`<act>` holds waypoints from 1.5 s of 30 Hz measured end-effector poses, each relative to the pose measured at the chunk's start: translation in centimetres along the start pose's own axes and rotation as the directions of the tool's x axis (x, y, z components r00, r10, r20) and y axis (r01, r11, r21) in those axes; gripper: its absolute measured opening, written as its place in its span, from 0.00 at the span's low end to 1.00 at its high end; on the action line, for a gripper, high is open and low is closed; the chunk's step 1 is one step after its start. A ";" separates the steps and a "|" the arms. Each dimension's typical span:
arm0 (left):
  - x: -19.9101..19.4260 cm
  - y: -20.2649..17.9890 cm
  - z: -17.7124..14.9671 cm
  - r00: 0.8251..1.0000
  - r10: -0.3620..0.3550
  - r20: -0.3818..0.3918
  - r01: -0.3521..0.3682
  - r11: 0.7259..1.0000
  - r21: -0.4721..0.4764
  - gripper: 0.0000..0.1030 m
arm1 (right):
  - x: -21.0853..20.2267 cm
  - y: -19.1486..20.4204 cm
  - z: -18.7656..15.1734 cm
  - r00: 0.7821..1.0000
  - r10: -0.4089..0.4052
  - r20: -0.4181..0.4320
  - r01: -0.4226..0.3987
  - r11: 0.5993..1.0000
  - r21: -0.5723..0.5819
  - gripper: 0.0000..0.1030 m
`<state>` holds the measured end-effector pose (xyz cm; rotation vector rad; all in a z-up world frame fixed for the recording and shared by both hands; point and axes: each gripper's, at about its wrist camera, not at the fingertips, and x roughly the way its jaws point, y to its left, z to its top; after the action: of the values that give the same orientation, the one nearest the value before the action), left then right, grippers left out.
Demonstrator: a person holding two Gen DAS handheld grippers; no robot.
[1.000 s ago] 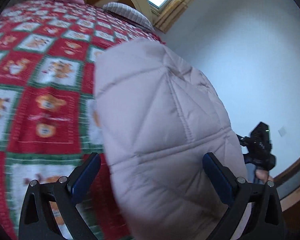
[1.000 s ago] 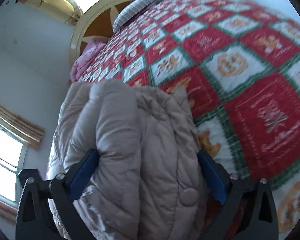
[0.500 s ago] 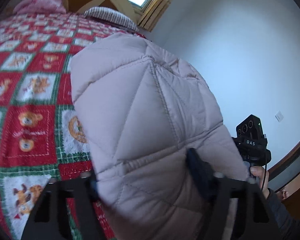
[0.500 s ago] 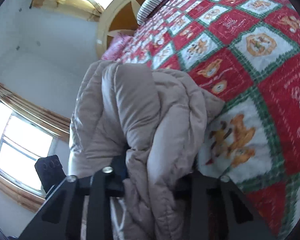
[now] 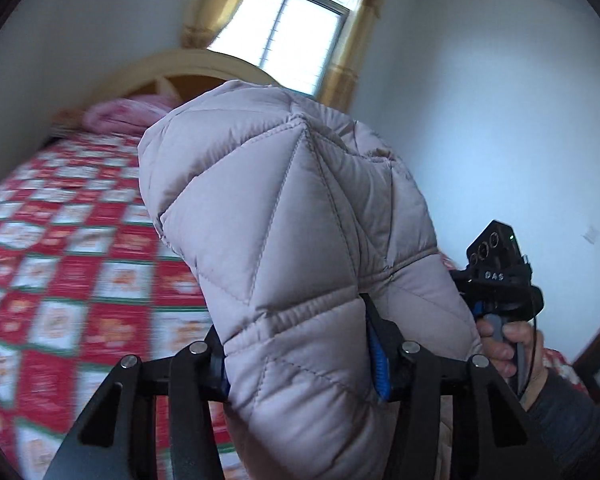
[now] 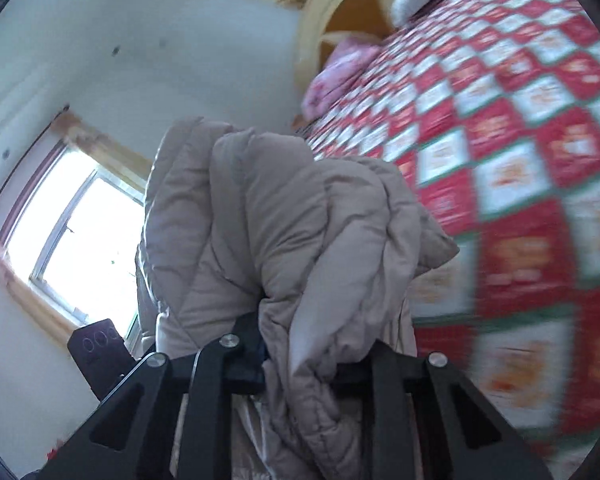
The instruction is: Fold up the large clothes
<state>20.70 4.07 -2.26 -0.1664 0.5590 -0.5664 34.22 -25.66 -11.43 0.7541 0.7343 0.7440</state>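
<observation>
A pale pink-beige quilted puffer jacket point(image 5: 284, 232) is bunched up and held in the air above the bed. My left gripper point(image 5: 296, 356) is shut on a thick fold of it, the blue pads pressed into the padding. In the right wrist view the same jacket point(image 6: 284, 232) hangs in crumpled folds, with my right gripper point(image 6: 316, 364) shut on a bundle of it. The other gripper body point(image 5: 500, 280) shows to the right of the jacket, held by a hand point(image 5: 508, 344). The jacket hides the fingertips of both grippers.
A bed with a red, white and green checked quilt point(image 5: 68, 264) lies below and to the left. A pink pillow point(image 5: 124, 116) and a curved wooden headboard point(image 5: 192, 64) are at its far end. A curtained window point(image 5: 292, 28) and white walls stand behind.
Both grippers went from open around the jacket to shut on it. They have lifted and tilted upward, so the window and walls now fill more of each view.
</observation>
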 end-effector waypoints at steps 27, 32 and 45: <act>-6.9 19.7 -8.8 0.866 0.488 -0.108 -0.498 0.824 -0.272 0.94 | 28.7 5.3 -6.7 0.920 -0.213 -0.328 0.160 0.970 -0.183 0.43; -5.5 20.8 -9.0 0.850 0.513 -0.118 -0.525 0.808 -0.267 0.99 | 29.0 5.5 -6.6 0.909 -0.272 -0.317 0.208 0.953 -0.222 0.50; -5.2 22.0 -10.1 0.860 0.494 -0.130 -0.509 0.805 -0.306 0.99 | 29.2 5.7 -6.9 0.887 -0.369 -0.278 0.289 0.913 -0.288 0.61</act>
<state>21.77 25.33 -14.94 -0.3133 0.7089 0.0503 42.29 2.70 -19.31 0.2713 1.0246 0.6336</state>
